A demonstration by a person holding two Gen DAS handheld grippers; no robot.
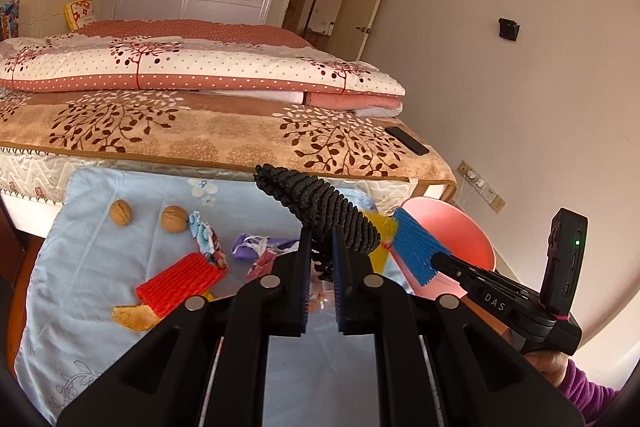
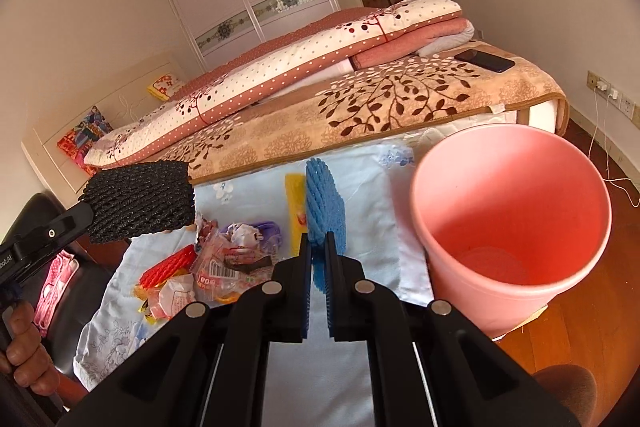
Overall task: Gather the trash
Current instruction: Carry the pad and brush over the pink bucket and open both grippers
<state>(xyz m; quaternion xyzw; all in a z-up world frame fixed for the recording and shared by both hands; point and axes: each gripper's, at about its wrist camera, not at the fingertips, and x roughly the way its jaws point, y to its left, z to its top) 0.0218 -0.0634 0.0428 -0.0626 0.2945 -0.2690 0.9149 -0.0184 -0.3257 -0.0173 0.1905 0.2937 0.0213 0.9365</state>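
Walnuts (image 1: 121, 212): two sit near the cloth's (image 1: 100, 259) far left edge, not picked up.
Red net (image 1: 180, 285): lies mid-cloth beside the wrappers (image 2: 236, 259), waiting its turn.
Left gripper (image 1: 322, 259): jaws pinch the black net (image 1: 320, 203), lifted clear of the cloth so it can go to the bin.
Right gripper (image 2: 319, 259): jaws pinch the blue net (image 2: 324, 203), held up just beside the bin.
Bin (image 2: 512, 283): pink, at the cloth's right edge, mouth open; it looks empty.
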